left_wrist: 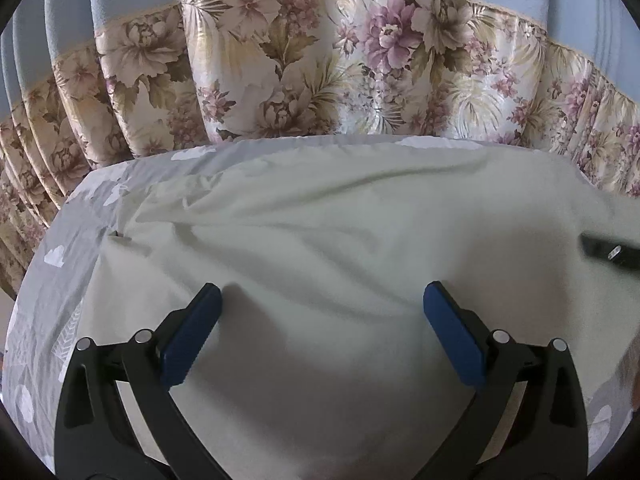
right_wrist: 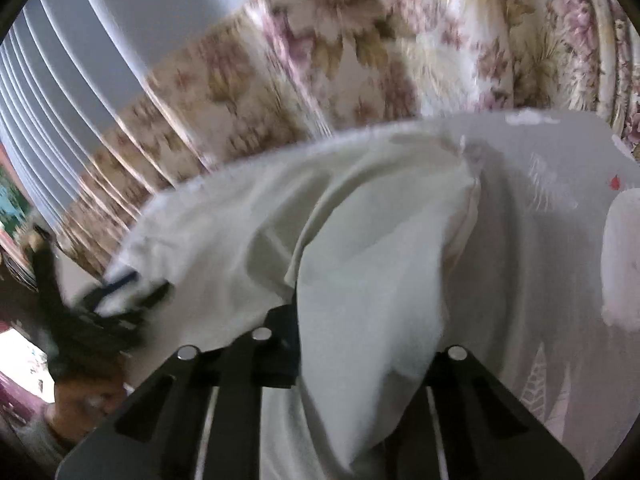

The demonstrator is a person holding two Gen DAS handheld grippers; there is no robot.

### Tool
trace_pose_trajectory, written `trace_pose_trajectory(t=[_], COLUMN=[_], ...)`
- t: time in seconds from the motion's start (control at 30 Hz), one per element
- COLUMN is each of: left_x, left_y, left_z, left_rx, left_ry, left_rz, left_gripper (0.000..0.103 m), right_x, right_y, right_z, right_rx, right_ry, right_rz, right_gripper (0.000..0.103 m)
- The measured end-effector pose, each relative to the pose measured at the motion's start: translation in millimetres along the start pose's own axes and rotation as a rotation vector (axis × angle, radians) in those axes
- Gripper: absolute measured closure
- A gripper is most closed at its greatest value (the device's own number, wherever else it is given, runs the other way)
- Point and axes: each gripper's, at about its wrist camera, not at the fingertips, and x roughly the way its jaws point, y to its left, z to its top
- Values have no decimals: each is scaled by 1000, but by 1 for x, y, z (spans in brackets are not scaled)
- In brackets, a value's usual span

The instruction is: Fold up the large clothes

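A large cream-white garment (left_wrist: 320, 220) lies spread and wrinkled on a grey bed sheet (left_wrist: 68, 240). My left gripper (left_wrist: 322, 300) is open, its blue pads (left_wrist: 192, 336) just above the cloth, holding nothing. In the right wrist view, blurred by motion, my right gripper (right_wrist: 360, 344) is shut on a fold of the same garment (right_wrist: 360, 280), which drapes over and hides its fingertips. The left gripper (right_wrist: 120, 292) shows at the left of that view, on the cloth. A dark part of the right gripper (left_wrist: 608, 250) shows at the right edge of the left wrist view.
A floral curtain (left_wrist: 320, 60) with a blue upper part hangs right behind the bed's far edge. The grey sheet (right_wrist: 540, 240) with white leaf prints extends to the right of the garment. A white rounded patch (right_wrist: 624, 260), too blurred to identify, shows at the right edge.
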Motion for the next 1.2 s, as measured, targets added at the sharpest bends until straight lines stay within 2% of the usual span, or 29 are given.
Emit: trace_pose_trajectory(t=[0.13,0.27,0.43,0.57,0.63,0.73,0.87,0.97,1.13,1.2], left_x=[-1,12,37,28,12,-19,-54,-68,-77,-79], left_y=[-4,-14,-24,-6,16,69,151,197,234,243], left_z=[4,8,5,3,6,14,15,9,-4,-8], left_rx=[0,1,27,-17,-69,-164,-271,-318,-319,-324], left_ry=[-3,17,48,40,24,-38,-114,-126,-110,-104], left_rz=[-15,-24,0,-55,-93,-82,6,50,114,111], left_gripper=[3,3,3,7,7,6,5,5,5,5], right_x=[-31,-56,-45,-33,-27,-13,25,65,135,141], right_y=[24,71,128,148,165,191,238,266,282,284], right_z=[10,19,19,24,26,25,9,-11,-51,-61], right_rx=[-43,-140,-255,-225,-242,-280,-337,-354,-324,-326], right_ry=[-56,-69,-35,-50,-51,-48,-16,22,136,112], right_rz=[32,44,29,71,71,47,59,87,125,128], right_gripper=[91,91,91,91,91,91,91,91,84,76])
